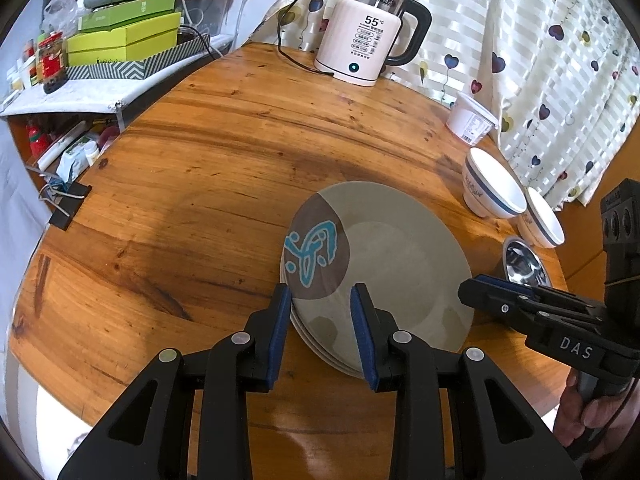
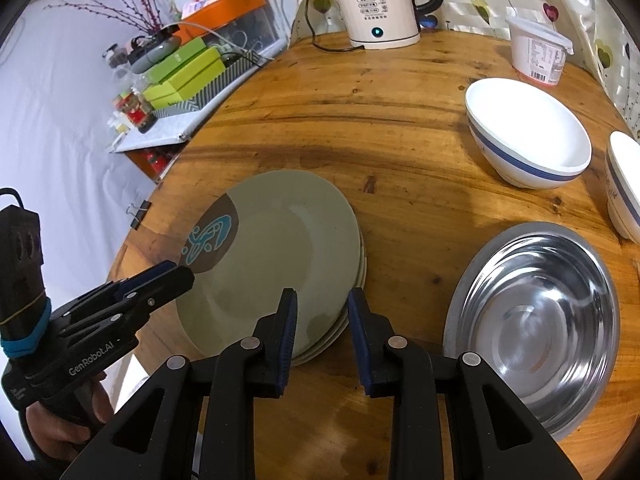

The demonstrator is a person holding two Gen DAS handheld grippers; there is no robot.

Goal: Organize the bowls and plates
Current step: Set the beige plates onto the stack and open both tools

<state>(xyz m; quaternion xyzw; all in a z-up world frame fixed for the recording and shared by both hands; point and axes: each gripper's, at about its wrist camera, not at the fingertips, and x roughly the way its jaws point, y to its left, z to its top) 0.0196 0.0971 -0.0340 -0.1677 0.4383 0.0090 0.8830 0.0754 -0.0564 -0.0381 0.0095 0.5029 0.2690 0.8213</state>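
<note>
A stack of grey-green plates (image 1: pixel 396 264) with a brown patch and blue mark lies on the round wooden table (image 1: pixel 200 200); it also shows in the right wrist view (image 2: pixel 280 252). My left gripper (image 1: pixel 322 292) is open, its fingers astride the stack's near rim. My right gripper (image 2: pixel 322 298) is open and empty over the stack's right edge; it shows from the side in the left wrist view (image 1: pixel 484 284). A steel bowl (image 2: pixel 536 320) sits right of the plates. Two white bowls with blue bands (image 2: pixel 528 132) (image 2: pixel 624 184) stand beyond it.
A white electric kettle (image 1: pixel 368 40) with its cord stands at the table's far edge. A white lidded tub (image 2: pixel 538 50) sits by the heart-patterned curtain (image 1: pixel 540 60). A cluttered shelf with green boxes (image 1: pixel 120 40) stands left of the table. A binder clip (image 1: pixel 68 204) grips the table's left edge.
</note>
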